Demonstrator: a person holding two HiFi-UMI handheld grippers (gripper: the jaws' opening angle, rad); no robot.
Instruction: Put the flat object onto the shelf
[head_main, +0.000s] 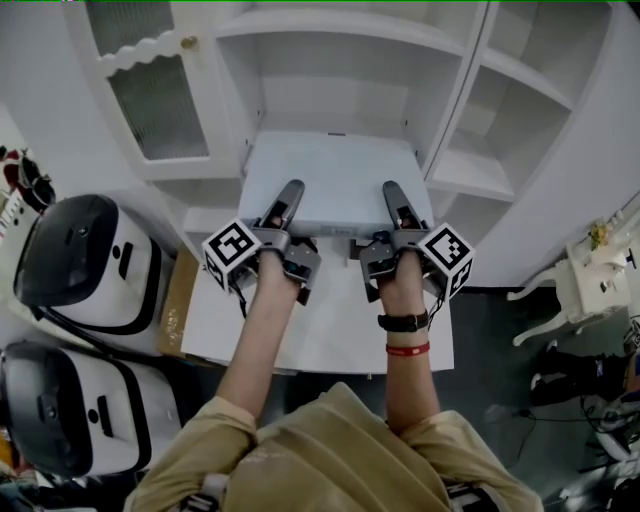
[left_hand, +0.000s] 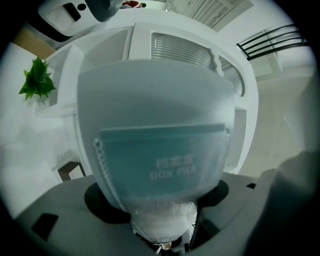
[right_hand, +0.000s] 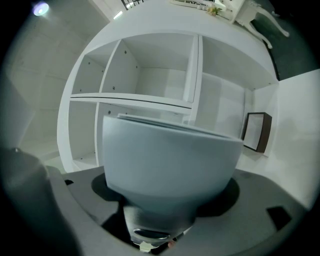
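Note:
A flat pale grey box file (head_main: 330, 180) is held level in front of the white shelf unit (head_main: 340, 60), its far edge at the mouth of the middle compartment. My left gripper (head_main: 289, 202) is shut on the file's near left edge and my right gripper (head_main: 394, 202) on its near right edge. In the left gripper view the box file (left_hand: 160, 115) fills the middle, with a teal label (left_hand: 165, 162) facing the camera. In the right gripper view the box file (right_hand: 170, 160) hides the lower shelves, and open compartments (right_hand: 150, 70) show above it.
A cabinet door with a ribbed glass pane (head_main: 150, 95) stands left of the middle compartment, and side shelves (head_main: 500, 130) are on the right. A white table (head_main: 330, 335) lies under my arms. Two black-and-white machines (head_main: 80, 260) stand at the left. A small white table (head_main: 590, 275) is at the right.

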